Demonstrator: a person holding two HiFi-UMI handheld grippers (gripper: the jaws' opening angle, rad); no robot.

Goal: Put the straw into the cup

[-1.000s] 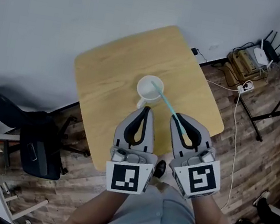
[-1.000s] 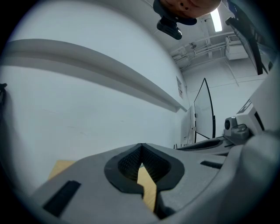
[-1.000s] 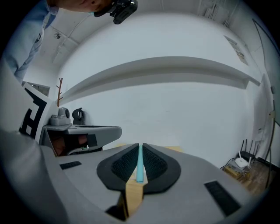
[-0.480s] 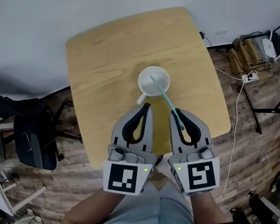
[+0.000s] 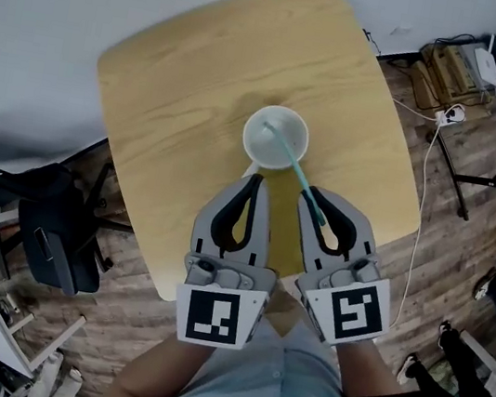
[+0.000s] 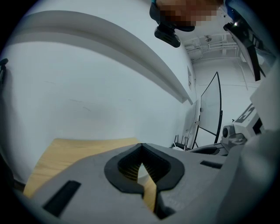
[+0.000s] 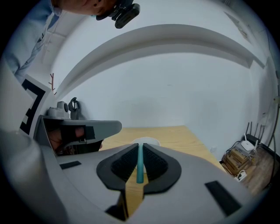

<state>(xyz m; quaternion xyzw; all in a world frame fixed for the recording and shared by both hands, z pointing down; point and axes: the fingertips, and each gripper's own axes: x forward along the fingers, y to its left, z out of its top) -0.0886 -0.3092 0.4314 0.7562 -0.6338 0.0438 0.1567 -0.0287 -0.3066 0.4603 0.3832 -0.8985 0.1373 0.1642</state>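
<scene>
Right tongs point(image 5: 315, 204) pinch the straw point(image 5: 289, 154) near its top, and its lower end sits inside the cup point(image 5: 249, 144). Left tongs point(image 5: 252, 182) are closed on nothing. The straw looks light and crushable, so hold it gently.

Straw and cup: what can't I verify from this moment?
- Head view: whether the tip of the straw touches the bottom of the cup; too small, and the white interior is featureless.
- Left gripper view: the cup, behind the shut jaws of the left gripper; only a white sliver shows.
- Right gripper view: the cup's body, covered by the right gripper holding the straw; only its rim shows.
</scene>
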